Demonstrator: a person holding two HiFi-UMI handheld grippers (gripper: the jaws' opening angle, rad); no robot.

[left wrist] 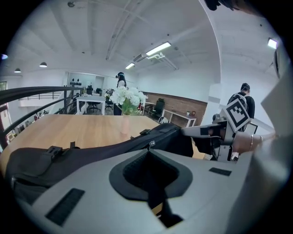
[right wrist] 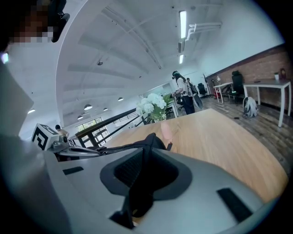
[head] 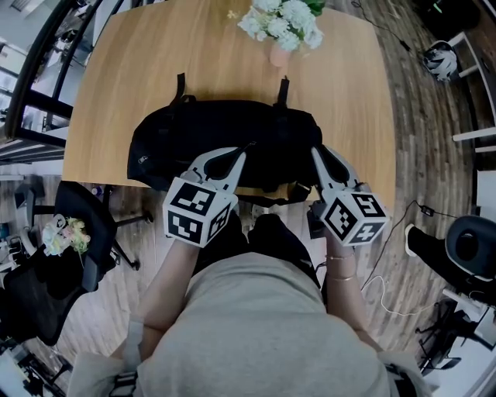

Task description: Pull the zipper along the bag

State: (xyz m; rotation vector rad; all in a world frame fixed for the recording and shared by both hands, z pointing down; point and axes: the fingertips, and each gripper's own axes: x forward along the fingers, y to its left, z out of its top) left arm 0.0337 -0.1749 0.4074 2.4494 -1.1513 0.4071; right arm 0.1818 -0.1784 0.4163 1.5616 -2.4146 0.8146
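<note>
A black bag (head: 194,139) lies across the near edge of the wooden table (head: 155,54), with two strap ends pointing away from me. My left gripper (head: 245,150) is at the bag's top middle. In the left gripper view it (left wrist: 149,149) is shut, and the small metal zipper pull (left wrist: 150,144) sticks out at its tips. My right gripper (head: 314,150) is at the bag's right end. In the right gripper view it (right wrist: 145,142) is shut on a fold of the black bag fabric (right wrist: 154,139). The zipper line itself is mostly hidden behind the jaws.
A vase (head: 279,54) of white flowers (head: 283,19) stands on the table just beyond the bag. A black office chair (head: 46,271) with a small bouquet (head: 62,233) is on the floor to my left. People stand in the far background of both gripper views.
</note>
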